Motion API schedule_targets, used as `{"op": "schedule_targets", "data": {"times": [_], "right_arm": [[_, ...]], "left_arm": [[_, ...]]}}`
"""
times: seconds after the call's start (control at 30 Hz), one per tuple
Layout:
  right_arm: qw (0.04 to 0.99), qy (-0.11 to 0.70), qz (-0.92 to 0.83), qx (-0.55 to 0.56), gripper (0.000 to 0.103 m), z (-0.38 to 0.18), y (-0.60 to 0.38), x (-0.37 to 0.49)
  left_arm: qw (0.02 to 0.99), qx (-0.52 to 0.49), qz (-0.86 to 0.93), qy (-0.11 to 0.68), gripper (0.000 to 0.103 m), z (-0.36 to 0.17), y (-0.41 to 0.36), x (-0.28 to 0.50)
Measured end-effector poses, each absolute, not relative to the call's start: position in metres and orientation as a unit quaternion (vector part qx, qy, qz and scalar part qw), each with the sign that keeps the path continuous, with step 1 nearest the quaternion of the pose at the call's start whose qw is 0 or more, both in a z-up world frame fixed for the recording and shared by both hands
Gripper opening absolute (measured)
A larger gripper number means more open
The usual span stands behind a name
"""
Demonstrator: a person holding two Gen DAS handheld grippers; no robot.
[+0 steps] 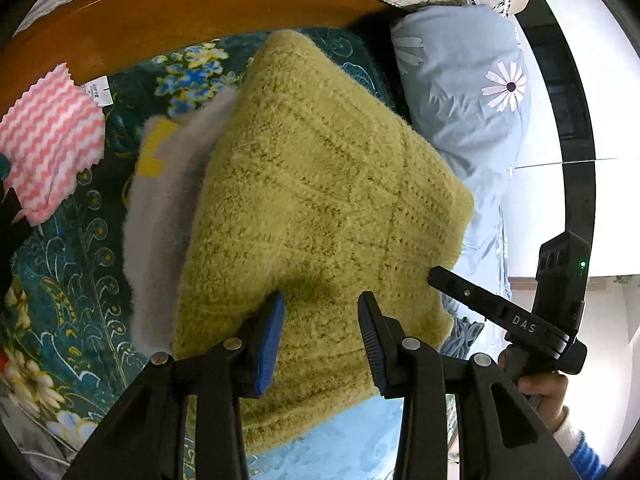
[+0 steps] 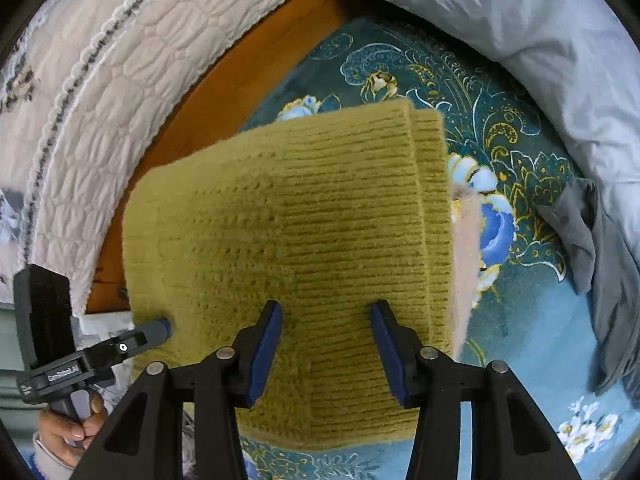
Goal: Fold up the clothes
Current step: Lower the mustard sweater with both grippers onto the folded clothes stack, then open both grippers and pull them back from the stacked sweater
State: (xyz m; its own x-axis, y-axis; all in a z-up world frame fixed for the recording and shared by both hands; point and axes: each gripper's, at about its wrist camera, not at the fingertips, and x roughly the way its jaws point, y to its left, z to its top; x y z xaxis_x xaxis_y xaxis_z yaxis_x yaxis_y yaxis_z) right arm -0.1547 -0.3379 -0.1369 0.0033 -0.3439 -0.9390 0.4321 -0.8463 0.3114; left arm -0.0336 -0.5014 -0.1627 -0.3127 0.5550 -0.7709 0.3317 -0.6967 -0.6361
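A folded olive-green knitted sweater (image 1: 320, 184) lies on a teal floral bedspread (image 1: 72, 260), partly on top of a grey fuzzy garment (image 1: 160, 220) with a yellow patch. My left gripper (image 1: 322, 312) stands open just over the sweater's near edge, blue pads on either side of the knit. In the right wrist view the same sweater (image 2: 296, 220) fills the middle, and my right gripper (image 2: 326, 314) is open over its near side. Each tool shows in the other's view: one black finger (image 1: 460, 290) at the sweater's right edge and one blue-tipped finger (image 2: 160, 326) at its left edge.
A pink and white zigzag cloth (image 1: 52, 140) lies at the left. A light blue daisy-print pillow (image 1: 472, 92) sits behind the sweater. A crumpled grey garment (image 2: 608, 264) lies at the right. A wooden bed frame (image 1: 180, 12) and a white quilted cover (image 2: 120, 92) border the far side.
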Motion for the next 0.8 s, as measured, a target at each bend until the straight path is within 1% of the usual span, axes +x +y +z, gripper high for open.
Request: {"op": "schedule_targets", "data": {"times": [0.1,0.2,0.23,0.4,0.5,0.67,0.77,0.8], "right_arm": [[0.274,0.034,-0.704,0.655,0.056,-0.142,-0.339,-0.154],[0.271,0.027,-0.702,0.658,0.056,-0.142,-0.337,-0.152],[0.289,0.029,-0.692,0.661,0.056,-0.139,-0.335,-0.152],[0.296,0.018,-0.699,0.651,0.056,-0.110,-0.318,-0.138],[0.305,0.022,-0.704,0.641,0.056,-0.094,-0.304,-0.124],[0.296,0.056,-0.689,0.659,0.056,-0.102,-0.288,-0.083],[0.290,0.072,-0.679,0.671,0.056,-0.108,-0.279,-0.059],[0.288,0.074,-0.676,0.675,0.056,-0.112,-0.277,-0.051]], "left_arm": [[0.078,-0.582,0.711,-0.387,0.039,-0.163,-0.500,-0.032],[0.071,-0.585,0.709,-0.388,0.039,-0.161,-0.499,-0.029],[0.067,-0.587,0.708,-0.387,0.039,-0.160,-0.499,-0.028],[0.046,-0.590,0.711,-0.381,0.039,-0.152,-0.496,-0.024],[0.039,-0.595,0.715,-0.366,0.039,-0.146,-0.490,-0.021],[0.042,-0.584,0.748,-0.314,0.039,-0.123,-0.468,-0.001],[0.044,-0.575,0.760,-0.301,0.039,-0.112,-0.458,0.017],[0.045,-0.571,0.763,-0.299,0.041,-0.108,-0.455,0.024]]}}
